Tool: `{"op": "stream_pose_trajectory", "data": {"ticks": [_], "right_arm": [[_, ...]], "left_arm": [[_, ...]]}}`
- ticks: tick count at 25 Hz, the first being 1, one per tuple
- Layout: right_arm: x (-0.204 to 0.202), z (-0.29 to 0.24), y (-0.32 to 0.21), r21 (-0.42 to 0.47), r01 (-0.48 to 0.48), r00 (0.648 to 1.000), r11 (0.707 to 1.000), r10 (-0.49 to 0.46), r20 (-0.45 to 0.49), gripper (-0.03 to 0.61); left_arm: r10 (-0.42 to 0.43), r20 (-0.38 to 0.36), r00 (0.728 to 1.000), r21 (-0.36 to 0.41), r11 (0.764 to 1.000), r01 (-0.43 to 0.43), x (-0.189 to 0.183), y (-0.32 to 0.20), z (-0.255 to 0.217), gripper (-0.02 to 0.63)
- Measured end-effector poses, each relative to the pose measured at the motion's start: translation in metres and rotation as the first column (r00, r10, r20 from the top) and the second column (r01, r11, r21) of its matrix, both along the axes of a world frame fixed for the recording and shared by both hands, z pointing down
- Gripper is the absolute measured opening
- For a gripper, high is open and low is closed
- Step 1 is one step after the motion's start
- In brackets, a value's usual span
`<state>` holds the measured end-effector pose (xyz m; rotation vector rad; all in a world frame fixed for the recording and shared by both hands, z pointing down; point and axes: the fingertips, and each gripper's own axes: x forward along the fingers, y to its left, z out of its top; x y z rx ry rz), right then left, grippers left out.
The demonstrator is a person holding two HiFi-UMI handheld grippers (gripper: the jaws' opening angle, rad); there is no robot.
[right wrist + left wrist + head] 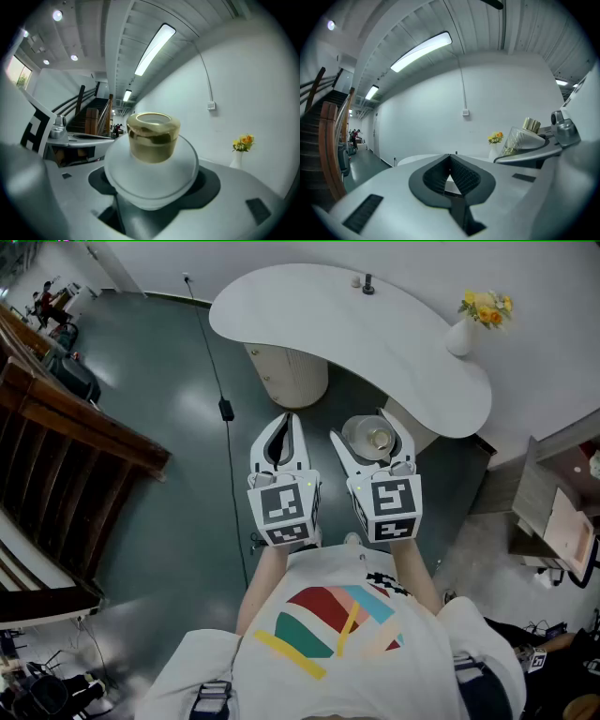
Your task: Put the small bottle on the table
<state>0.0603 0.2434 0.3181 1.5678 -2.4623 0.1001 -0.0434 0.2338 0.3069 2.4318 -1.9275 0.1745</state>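
**Holding the small bottle up near the table**

Grips the small bottle [150, 168] in the right gripper [377, 448], with jaws spread very wide and pressed on its 2 round sides. Stands upright there, with clear glass below and 1 gold cap [153, 133] on top. Hangs in the air over the grey floor [178, 427], close to the near edge of the white table [309, 315] but not on it and not touching it.

Carries nothing in the left gripper [450, 159], with jaws closed and tips touching. Sits just beside the right gripper, both pointing toward the table.

On the right end of the table top, 1 white vase [460, 337] with yellow flowers [486, 307], well apart from the bottle. At the far edge of the table top, 1 small dark thing [367, 284], too small to name. Under the table, 1 round pale leg [286, 376]. On the floor at the left of the grippers, 1 black cable [226, 410]. Farther left, brown wooden stairs [84, 442]. At the bottom, a white shirt [337, 652] with bright stripes.
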Motion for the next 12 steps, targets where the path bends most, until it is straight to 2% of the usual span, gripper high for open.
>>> {"op": "stream_pose_trajectory", "data": {"ticks": [12], "right_arm": [[0.003,-0.003,-0.013,0.014,-0.021,1.000,1.000,0.021,0.011,0.345]], "left_arm": [[0.021,0.017,1.000,0.010,1.000,-0.021,0.003,-0.014,-0.001,0.017]]}}
